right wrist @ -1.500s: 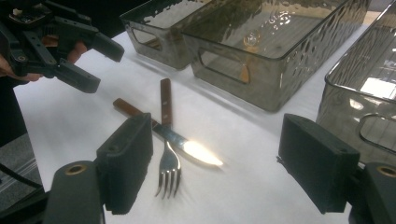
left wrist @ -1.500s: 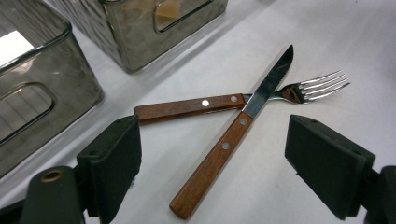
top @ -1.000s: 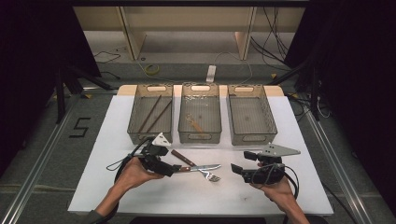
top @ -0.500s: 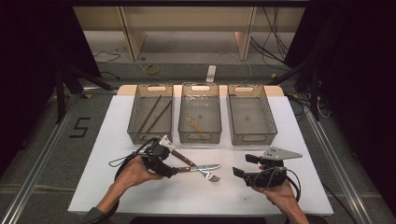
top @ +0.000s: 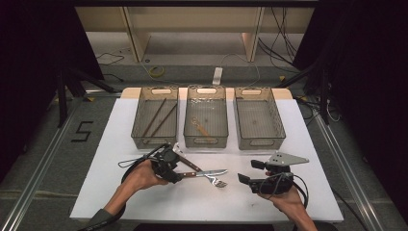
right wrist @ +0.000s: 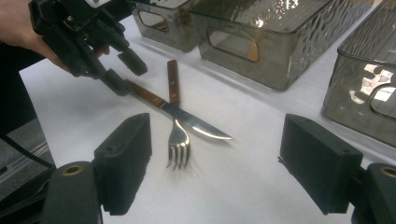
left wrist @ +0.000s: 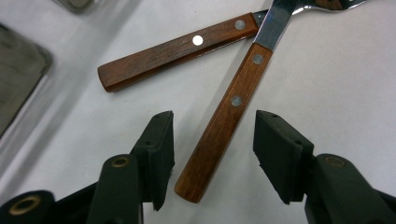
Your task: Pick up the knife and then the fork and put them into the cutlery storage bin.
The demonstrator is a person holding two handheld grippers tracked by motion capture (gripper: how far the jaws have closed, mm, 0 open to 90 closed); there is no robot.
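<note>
A wood-handled knife [top: 214, 172] and a wood-handled fork [top: 190, 164] lie crossed on the white table, near its front middle. In the left gripper view the knife handle [left wrist: 219, 126] lies between my left gripper's [left wrist: 215, 158] black jaws. These jaws have just been closing, and a gap still shows on each side of the handle, so they are open. The fork handle [left wrist: 173, 51] lies just beyond. My right gripper [top: 248, 172] hovers to the right of the cutlery, open wide and empty; its view shows the fork [right wrist: 178, 140], the knife blade [right wrist: 196, 122] and the left gripper [right wrist: 123, 70].
Three clear grey bins stand in a row behind the cutlery. The left bin [top: 154, 143] holds two dark sticks, the middle bin [top: 206, 142] a small wooden piece, and the right bin [top: 262, 143] nothing. The white table surface [top: 144, 202] ends close in front of the hands.
The left gripper's jaws have narrowed around the knife handle and the hand has edged slightly toward it. The right gripper, knife and fork have stayed put.
</note>
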